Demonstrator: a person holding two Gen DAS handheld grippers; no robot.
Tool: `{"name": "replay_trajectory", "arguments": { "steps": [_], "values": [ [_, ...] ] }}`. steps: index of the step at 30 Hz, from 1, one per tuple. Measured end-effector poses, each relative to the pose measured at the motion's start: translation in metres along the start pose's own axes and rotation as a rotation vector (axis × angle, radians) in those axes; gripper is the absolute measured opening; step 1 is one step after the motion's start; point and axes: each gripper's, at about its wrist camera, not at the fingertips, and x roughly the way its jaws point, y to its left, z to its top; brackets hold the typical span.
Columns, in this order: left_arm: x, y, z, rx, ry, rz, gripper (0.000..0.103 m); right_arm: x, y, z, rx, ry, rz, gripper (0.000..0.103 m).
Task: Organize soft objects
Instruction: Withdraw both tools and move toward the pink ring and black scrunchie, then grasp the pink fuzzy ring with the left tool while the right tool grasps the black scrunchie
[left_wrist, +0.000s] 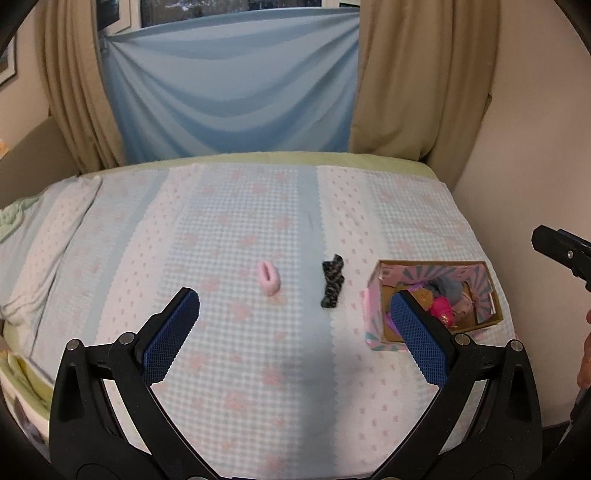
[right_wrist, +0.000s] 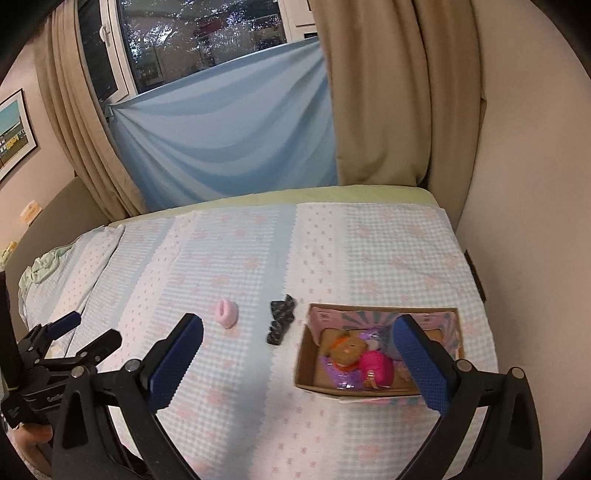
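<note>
Both tools hang wide open above the bed (left_wrist: 229, 221), nothing between the fingers of either one. The left gripper (left_wrist: 295, 317) frames the action: a pink scrunchie (left_wrist: 269, 282) lies just left of frame centre, a dark patterned scrunchie (left_wrist: 332, 284) just to its right, and both sit a little ahead of the blue pads, resting apart on the checked bedspread. Further right stands the cardboard box (left_wrist: 373, 314), already loaded with soft toys, a bright pink one (left_wrist: 441, 308) among them. In the right wrist view the right gripper (right_wrist: 299, 350) hovers lower and nearer the box (right_wrist: 304, 354), its right finger over the box's opening, the dark scrunchie (right_wrist: 281, 319) just left of the box wall. Here's the key: the dark one stretches lengthwise away from the camera, running nearly along the fingers' line, so a close across its narrow width looks natural. By my reading, the right tool sits closer to it, the left closer to the pink one (right_wrist: 226, 314).
</note>
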Motion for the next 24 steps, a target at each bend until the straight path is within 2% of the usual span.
{"name": "replay_trajectory", "arguments": {
  "steps": [2,13,18,24],
  "values": [
    [0.001,0.010,0.003,0.007,-0.010,-0.001,0.103,0.004,0.013,0.001,0.011,-0.004,-0.008,0.102],
    [0.018,0.093,0.032,0.119,-0.036,-0.144,0.103,0.043,0.095,0.014,0.128,-0.012,-0.070,0.102],
    [0.045,0.116,0.040,0.212,-0.021,-0.219,0.103,0.069,0.112,0.011,0.175,0.006,-0.112,0.102],
    [0.107,0.127,0.040,0.327,0.037,-0.314,0.103,0.124,0.119,-0.005,0.199,0.036,-0.168,0.102]
  ]
}}
